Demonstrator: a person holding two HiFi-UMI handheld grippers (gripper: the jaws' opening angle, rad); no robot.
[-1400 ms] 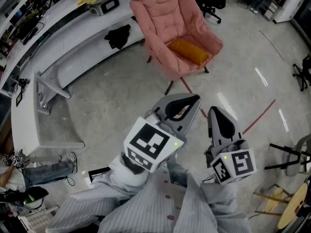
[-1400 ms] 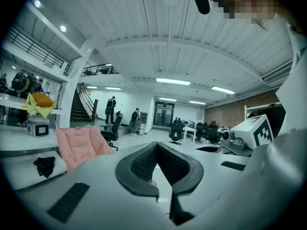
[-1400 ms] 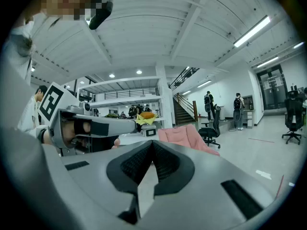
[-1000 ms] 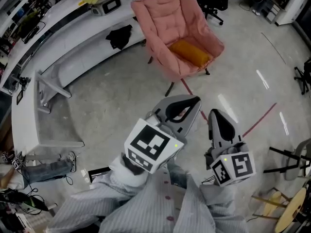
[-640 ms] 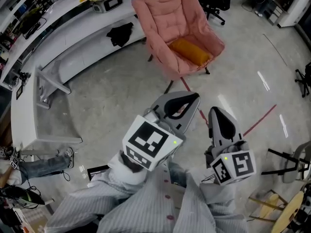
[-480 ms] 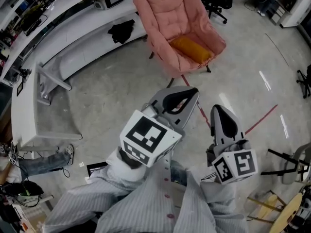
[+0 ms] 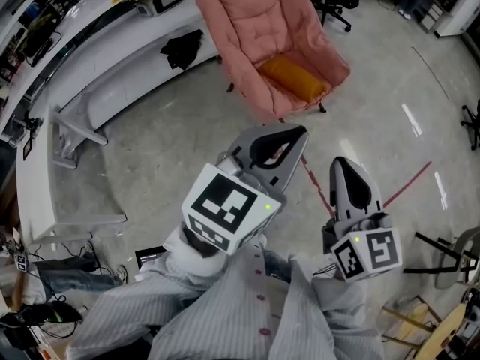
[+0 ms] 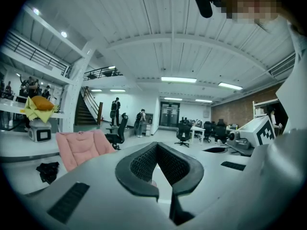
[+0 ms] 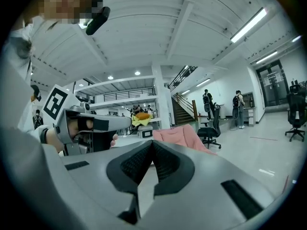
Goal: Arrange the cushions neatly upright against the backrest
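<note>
Left gripper (image 7: 298, 133) and right gripper (image 7: 342, 162), both clenched and empty, are well short of the chair (image 7: 247, 21). The cushion (image 7: 292, 79) lies, seemingly flat, on its seat; the jaws should open on approach.

Both grippers now further forward, toward pink chair (image 7: 259, 32). Left gripper (image 7: 299, 131) tip close before chair's front edge; floor gap between them narrower than earlier. Right gripper (image 7: 343, 162) advanced alongside, slightly higher in head view. Chair and orange cushion (image 7: 292, 79) higher in head view, backrest top now cut by frame edge. Bystander's jeans leg (image 7: 66, 282) at lower left slid lower, toward frame corner.
</note>
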